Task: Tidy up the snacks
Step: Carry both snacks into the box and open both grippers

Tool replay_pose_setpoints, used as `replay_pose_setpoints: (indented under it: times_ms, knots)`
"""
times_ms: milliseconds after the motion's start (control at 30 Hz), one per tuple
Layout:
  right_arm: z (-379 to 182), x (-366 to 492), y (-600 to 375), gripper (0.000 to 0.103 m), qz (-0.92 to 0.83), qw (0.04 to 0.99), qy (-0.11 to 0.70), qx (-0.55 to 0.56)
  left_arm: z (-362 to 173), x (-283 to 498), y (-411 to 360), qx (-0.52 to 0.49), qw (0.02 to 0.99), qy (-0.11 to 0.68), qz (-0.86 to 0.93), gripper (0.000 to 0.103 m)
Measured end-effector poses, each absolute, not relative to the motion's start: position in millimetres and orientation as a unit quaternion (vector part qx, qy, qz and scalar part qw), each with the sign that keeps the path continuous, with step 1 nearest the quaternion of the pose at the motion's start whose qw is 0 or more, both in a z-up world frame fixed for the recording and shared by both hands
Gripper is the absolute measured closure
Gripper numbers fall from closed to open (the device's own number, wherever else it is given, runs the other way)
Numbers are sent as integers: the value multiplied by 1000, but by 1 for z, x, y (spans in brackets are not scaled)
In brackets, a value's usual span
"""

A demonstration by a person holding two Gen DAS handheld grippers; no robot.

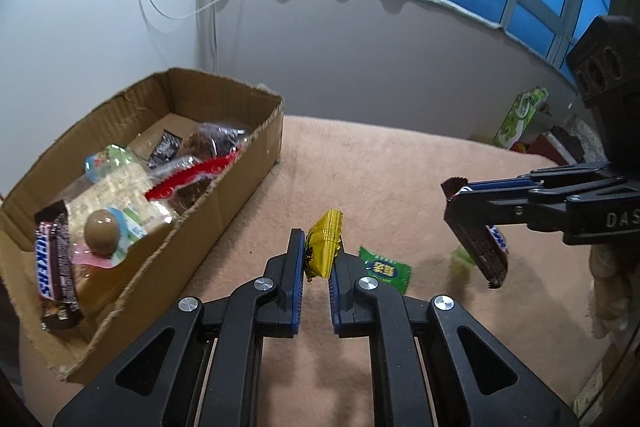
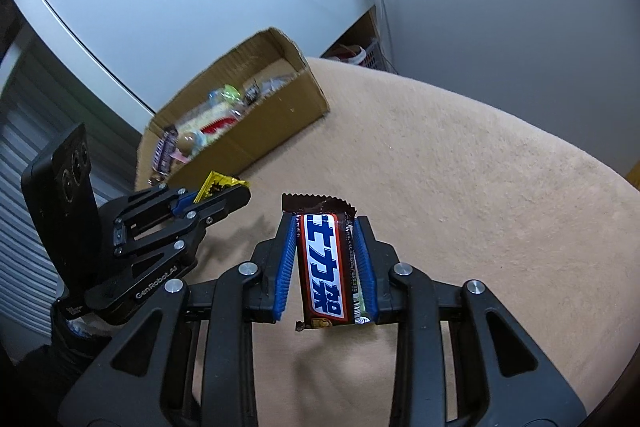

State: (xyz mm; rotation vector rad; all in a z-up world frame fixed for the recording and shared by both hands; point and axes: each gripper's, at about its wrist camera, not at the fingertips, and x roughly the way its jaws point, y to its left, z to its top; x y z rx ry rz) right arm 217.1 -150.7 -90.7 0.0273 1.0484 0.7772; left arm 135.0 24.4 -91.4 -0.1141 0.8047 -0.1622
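Note:
My left gripper (image 1: 319, 259) is shut on a small yellow snack packet (image 1: 324, 245), held above the beige cloth. From the right wrist view the same gripper (image 2: 236, 193) shows at the left with the yellow packet (image 2: 218, 185) poking out of it. My right gripper (image 2: 326, 255) is shut on a brown chocolate bar (image 2: 325, 267) with a blue and white label. In the left wrist view that right gripper (image 1: 460, 199) hangs at the right with the chocolate bar (image 1: 482, 247) dangling from it. A cardboard box (image 1: 224, 203) with several snacks stands at the left.
A green sachet (image 1: 385, 269) and a pale green sweet (image 1: 462, 257) lie on the beige cloth (image 1: 360, 179) below the grippers. Inside the box lie a Snickers bar (image 1: 54, 263), a brown ball-shaped sweet (image 1: 102, 231) and a red-edged packet (image 1: 192, 179). A green carton (image 1: 520, 115) stands at the far right.

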Motion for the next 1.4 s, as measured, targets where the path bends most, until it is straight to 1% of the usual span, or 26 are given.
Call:
replay_pose_setpoints:
  times_ms: [400,700,1000,1400]
  knots:
    - [-58,208,-147,73,365,812,456,19,-59,115,41,-64,930,352,-78,94]
    - [-31,207,-129,73,372,823,429,10,-44,98,70,-67,939,332,-55,94]
    - [-13,213,-94,73,380,828,412,-5,-36,93,104,-66,946,318,-25,94]
    - [-6,232,-46,73,388,827,406,-17,-35,98,147,-68,947,313,8,94]
